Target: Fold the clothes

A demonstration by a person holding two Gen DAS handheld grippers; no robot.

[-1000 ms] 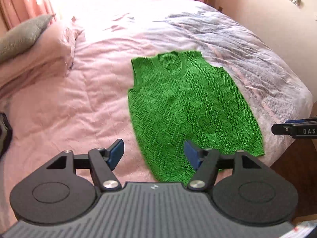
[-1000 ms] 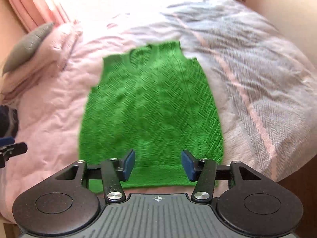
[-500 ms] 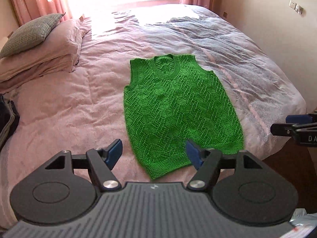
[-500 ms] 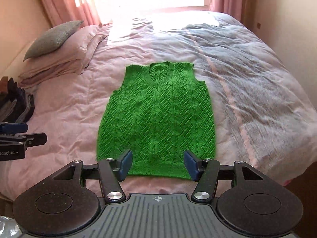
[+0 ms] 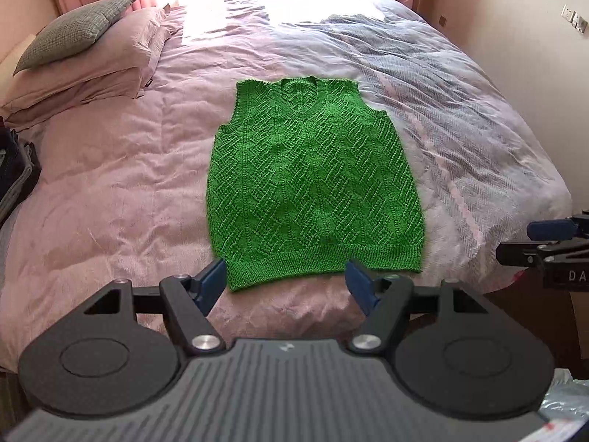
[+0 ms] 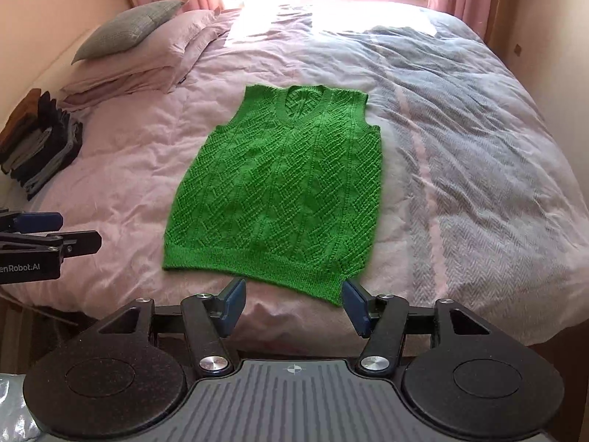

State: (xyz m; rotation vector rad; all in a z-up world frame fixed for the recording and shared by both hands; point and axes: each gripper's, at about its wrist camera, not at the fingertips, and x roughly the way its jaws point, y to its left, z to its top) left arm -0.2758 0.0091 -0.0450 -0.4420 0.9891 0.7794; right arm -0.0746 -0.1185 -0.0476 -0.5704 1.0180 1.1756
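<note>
green vest [image 5: 313, 188] lies flat beyond both tongs, bare bed [image 5: 110, 191] around its edges; left gripper [image 5: 285, 281] and right gripper [image 6: 292, 302] gape wide, empty, tilted down.

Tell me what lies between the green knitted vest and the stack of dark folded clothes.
Only bare, wrinkled pink duvet separates the green knitted vest from the stack of dark folded clothes, seen in the right wrist view.
</note>
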